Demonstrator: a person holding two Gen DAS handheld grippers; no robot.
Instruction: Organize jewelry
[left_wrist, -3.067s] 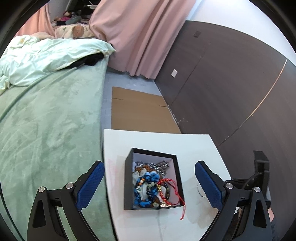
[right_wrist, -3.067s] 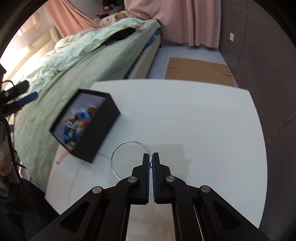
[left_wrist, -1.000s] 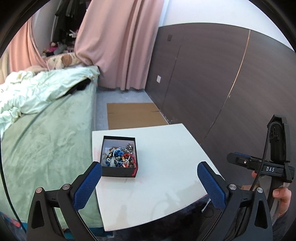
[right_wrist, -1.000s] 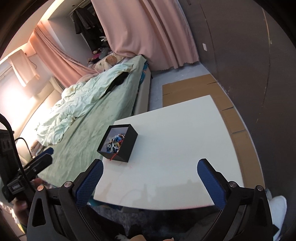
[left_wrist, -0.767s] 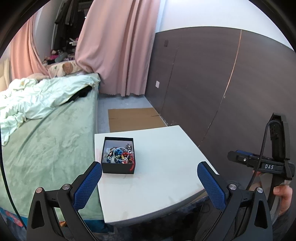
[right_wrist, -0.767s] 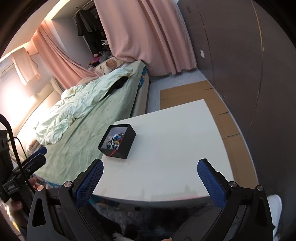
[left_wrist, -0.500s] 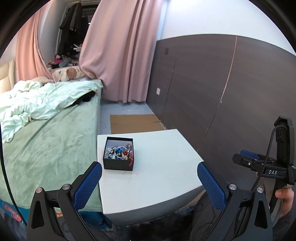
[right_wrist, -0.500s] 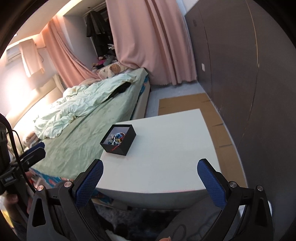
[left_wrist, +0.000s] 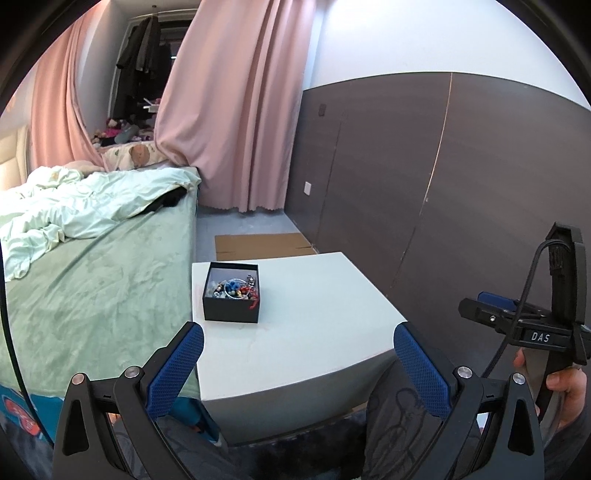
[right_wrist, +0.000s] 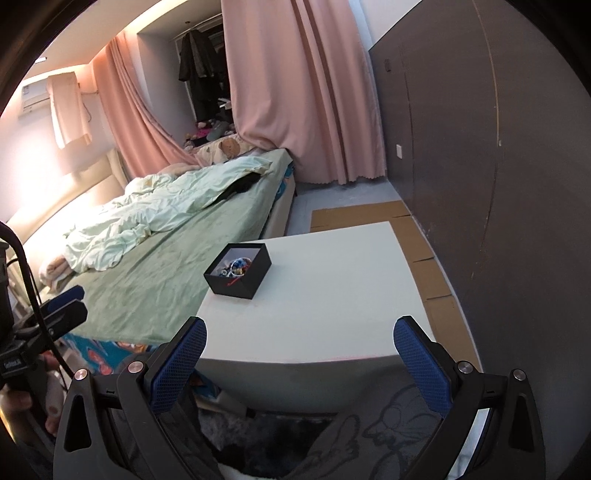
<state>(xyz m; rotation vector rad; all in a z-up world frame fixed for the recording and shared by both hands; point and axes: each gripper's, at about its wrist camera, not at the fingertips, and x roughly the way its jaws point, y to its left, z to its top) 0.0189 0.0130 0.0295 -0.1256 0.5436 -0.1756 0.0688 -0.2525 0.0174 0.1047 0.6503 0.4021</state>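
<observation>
A black jewelry box (left_wrist: 231, 292) stands on the left part of a white table (left_wrist: 314, 310). It holds a heap of beaded bracelets, a silver ring bangle and a red cord that hangs over its front wall. The box also shows in the right wrist view (right_wrist: 238, 270) on the table (right_wrist: 332, 295). My left gripper (left_wrist: 297, 360) is open and empty, held back from the table's near edge. My right gripper (right_wrist: 299, 354) is open and empty, also back from the table, and shows at the right of the left wrist view (left_wrist: 495, 306).
A bed with a green cover (left_wrist: 92, 288) runs along the table's left side. Pink curtains (left_wrist: 236, 122) hang behind. A dark panelled wall (left_wrist: 424, 177) stands to the right. Flat cardboard (left_wrist: 258, 245) lies on the floor beyond the table. A patterned dark rug (right_wrist: 295, 443) lies below.
Three seconds ago my right gripper was shut on the silver bangle on the table; the bangle now lies in the box. Both grippers have opened and pulled back and up from the table.
</observation>
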